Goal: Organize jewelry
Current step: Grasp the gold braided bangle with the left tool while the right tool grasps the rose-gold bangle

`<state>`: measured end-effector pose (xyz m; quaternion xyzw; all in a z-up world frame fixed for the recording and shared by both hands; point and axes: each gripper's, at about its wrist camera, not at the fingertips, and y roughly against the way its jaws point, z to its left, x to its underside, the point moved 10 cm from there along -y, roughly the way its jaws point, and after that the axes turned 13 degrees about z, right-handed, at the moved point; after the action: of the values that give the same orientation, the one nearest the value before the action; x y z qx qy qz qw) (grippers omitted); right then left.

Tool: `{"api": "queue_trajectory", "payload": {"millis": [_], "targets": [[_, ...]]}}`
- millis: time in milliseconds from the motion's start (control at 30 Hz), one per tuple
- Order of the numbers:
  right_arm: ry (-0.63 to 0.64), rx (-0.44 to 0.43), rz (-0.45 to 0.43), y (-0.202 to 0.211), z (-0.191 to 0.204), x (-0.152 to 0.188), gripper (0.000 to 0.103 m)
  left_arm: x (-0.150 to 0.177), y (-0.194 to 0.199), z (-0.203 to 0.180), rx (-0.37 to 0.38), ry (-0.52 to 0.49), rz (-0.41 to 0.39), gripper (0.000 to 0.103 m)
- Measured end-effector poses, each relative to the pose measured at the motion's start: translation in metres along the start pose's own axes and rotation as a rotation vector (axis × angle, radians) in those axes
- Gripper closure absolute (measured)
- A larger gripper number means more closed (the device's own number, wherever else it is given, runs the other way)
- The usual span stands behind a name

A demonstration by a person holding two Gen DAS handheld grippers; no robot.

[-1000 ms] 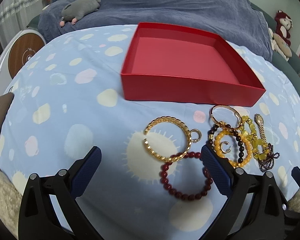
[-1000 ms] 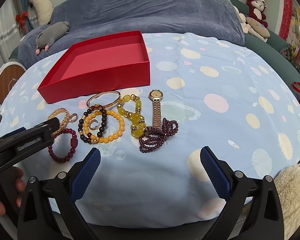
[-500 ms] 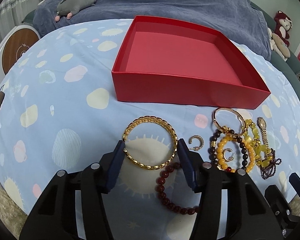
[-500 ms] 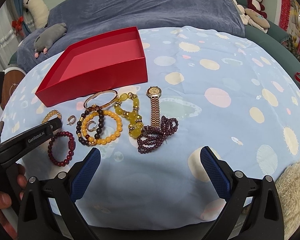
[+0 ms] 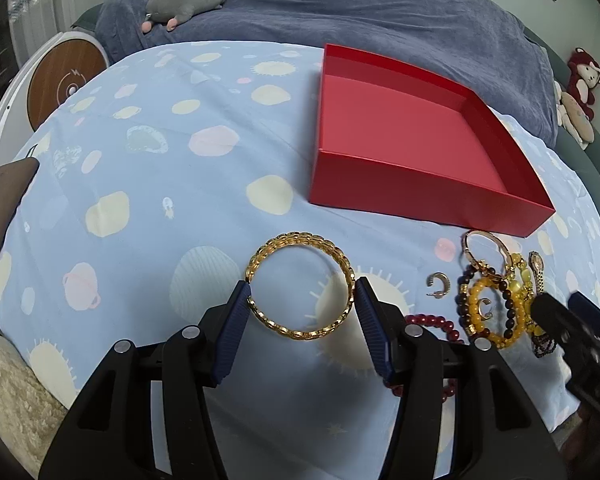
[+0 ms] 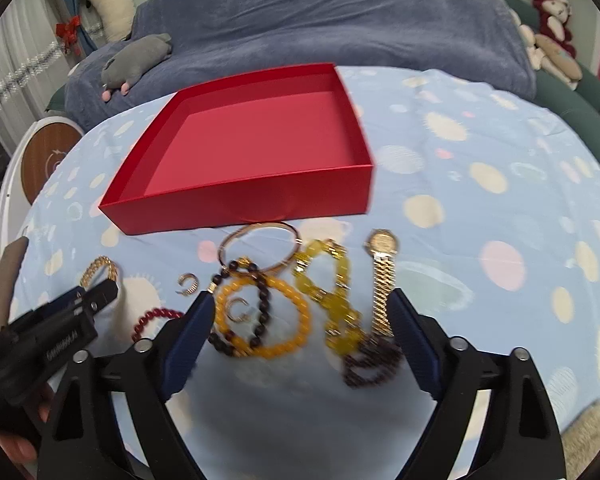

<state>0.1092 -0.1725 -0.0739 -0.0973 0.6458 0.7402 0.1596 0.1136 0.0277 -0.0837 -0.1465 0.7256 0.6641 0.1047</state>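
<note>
Step in hand: pick-up of the first piece. The left gripper (image 5: pixel 302 300) grasps the gold chain-link bangle (image 5: pixel 300 286) across its width; both blue ribbed pads press on its outer rim. The bangle lies flat on the pale-blue spotted bedsheet (image 5: pixel 140 184), near and left of the open red cardboard box (image 5: pixel 416 140). The box holds nothing yet.

The right gripper (image 6: pixel 300 336) is closing. Its jaws straddle the near part of the jewelry cluster: the amber bead bracelet (image 6: pixel 262 320), the dark brown bead bracelet (image 6: pixel 240 304), the yellow chunky-stone bracelet (image 6: pixel 332 288) and the gold link-strap watch (image 6: pixel 382 276). The pads press on none of them. This view is motion-blurred, so the exact target cannot be told.

Next move, as judged: lift the bangle clear of the sheet, carry it to the far right over the box wall, and release it inside. The dark red bead bracelet (image 5: pixel 432 322) lies just beside the right pad; raise straight up to avoid dragging it.
</note>
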Motion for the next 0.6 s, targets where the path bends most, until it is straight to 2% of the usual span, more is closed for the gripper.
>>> {"api": "queue_trajectory", "payload": {"millis": [100, 133, 233, 467, 600], "targets": [[0.014, -0.022, 0.011, -0.009, 0.012, -0.012, 0.029, -0.002, 0.002, 0.001, 0.001, 0.002, -0.008, 0.052], [0.022, -0.028, 0.019, -0.013, 0.016, -0.015, 0.035, -0.002, 0.002, 0.002, 0.007, 0.007, -0.007, 0.052], [0.038, -0.042, 0.049, -0.026, 0.026, -0.019, 0.043, -0.003, 0.001, 0.002, 0.016, 0.013, -0.006, 0.052], [0.003, -0.027, 0.08, -0.046, 0.025, -0.022, 0.043, -0.001, -0.003, -0.001, 0.03, 0.011, 0.0, 0.052], [0.021, -0.004, 0.064, -0.05, 0.026, -0.027, 0.043, -0.001, -0.004, -0.003, 0.039, 0.012, 0.003, 0.052]]}}
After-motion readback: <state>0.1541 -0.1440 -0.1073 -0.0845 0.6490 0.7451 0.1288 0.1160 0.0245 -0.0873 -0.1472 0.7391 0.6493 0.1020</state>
